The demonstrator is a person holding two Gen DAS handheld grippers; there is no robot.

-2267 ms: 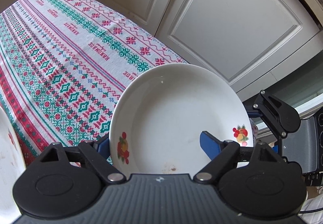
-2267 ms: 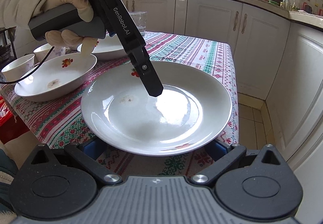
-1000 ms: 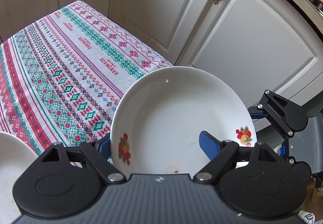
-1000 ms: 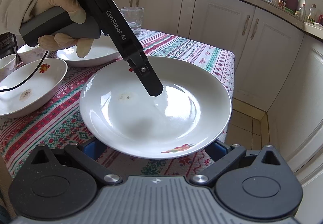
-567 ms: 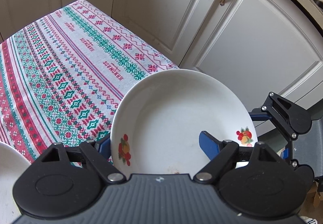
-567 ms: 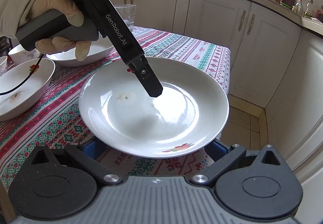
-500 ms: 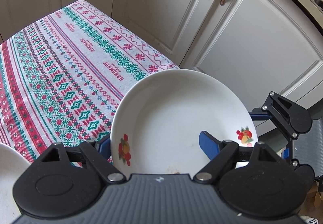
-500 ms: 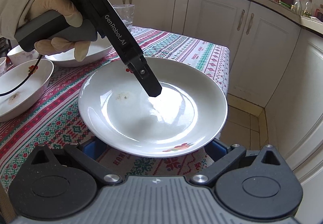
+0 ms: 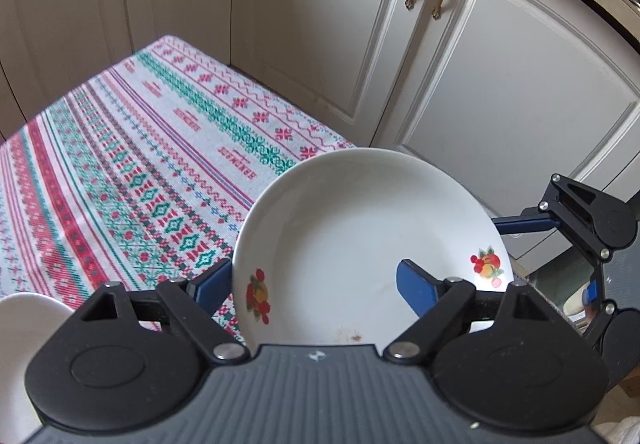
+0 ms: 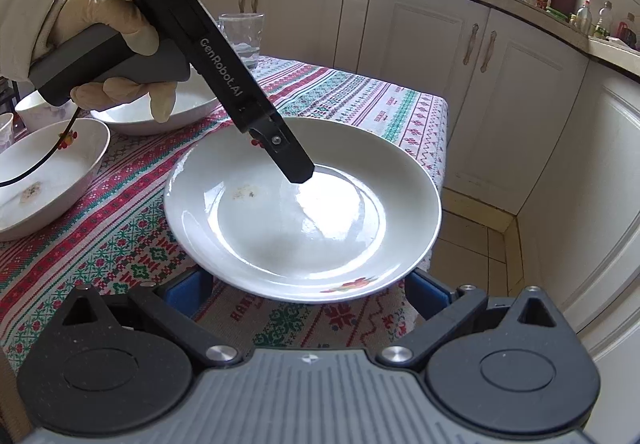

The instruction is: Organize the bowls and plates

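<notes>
The left hand-held gripper [image 9: 316, 280] is opening its jaws around the rim of the white plate [image 9: 368, 236], which has sunk to the tabletop's [image 9: 120, 172] corner, probably released, while the right hand-held gripper [image 10: 308, 292] waits wide open and empty.

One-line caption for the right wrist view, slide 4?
Left gripper, jaws opening, over a white plate at the corner of the patterned tablecloth; two bowls sit behind.

The tablecloth [image 9: 132, 180] lies bare from 9 to 12 o'clock of the plate [image 9: 360, 244], an open way for tongs. Cupboard doors [image 9: 500, 104] wall off 1 to 3 o'clock. 2 bowls [image 10: 48, 180] and a glass [image 10: 242, 40] crowd the table's [image 10: 120, 244] far left.
</notes>
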